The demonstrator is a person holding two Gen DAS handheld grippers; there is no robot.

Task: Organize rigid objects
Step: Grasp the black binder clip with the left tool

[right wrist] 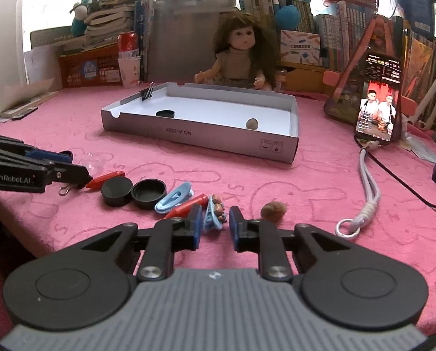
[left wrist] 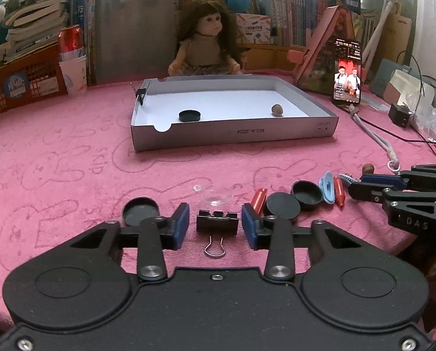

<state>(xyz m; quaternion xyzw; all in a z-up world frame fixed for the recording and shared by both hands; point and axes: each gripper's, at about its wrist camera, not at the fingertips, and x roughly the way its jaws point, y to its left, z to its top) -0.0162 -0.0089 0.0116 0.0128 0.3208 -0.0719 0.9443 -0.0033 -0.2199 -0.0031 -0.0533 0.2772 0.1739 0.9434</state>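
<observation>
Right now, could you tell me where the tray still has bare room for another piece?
The tray floor is free between the black cap and the nut, and along the back wall. The binder clip takes only the far-left rim.

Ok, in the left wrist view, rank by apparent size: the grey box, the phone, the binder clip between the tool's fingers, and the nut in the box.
1. grey box
2. phone
3. binder clip, though it lies nearest the camera, so it looks bigger than it really is
4. nut, clearly smallest
</observation>
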